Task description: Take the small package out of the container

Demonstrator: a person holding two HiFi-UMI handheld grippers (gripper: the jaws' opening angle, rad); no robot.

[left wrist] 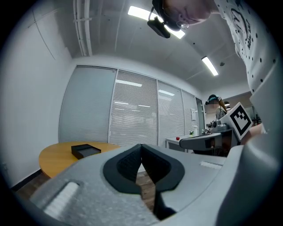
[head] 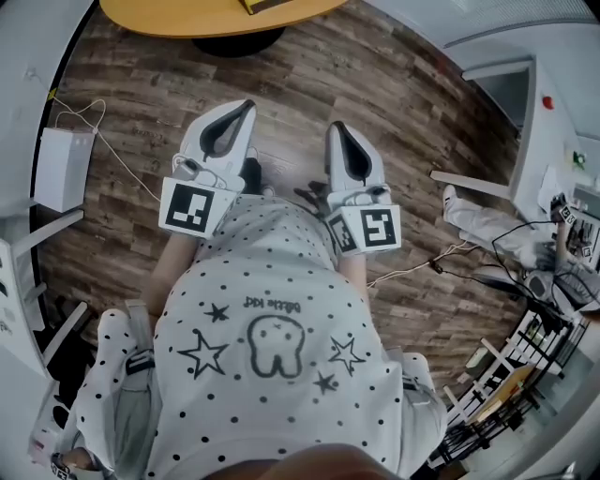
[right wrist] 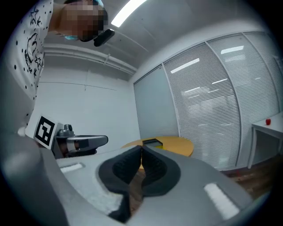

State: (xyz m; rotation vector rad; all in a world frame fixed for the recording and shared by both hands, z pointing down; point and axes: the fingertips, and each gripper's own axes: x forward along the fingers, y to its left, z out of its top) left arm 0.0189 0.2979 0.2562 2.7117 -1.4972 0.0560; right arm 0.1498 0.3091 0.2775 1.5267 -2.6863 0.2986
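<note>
Well short of the round bench (head: 169,19), both tools are held level above the wooden floor (head: 403,103) with nothing in them. The left hand-held gripper (left wrist: 141,145) has its dark pads pressed together at the tips, and the right hand-held gripper (right wrist: 142,147) is likewise closed on nothing. On the bench top sits the black container (left wrist: 86,150); the small package cannot be made out inside it from these angles.
</note>
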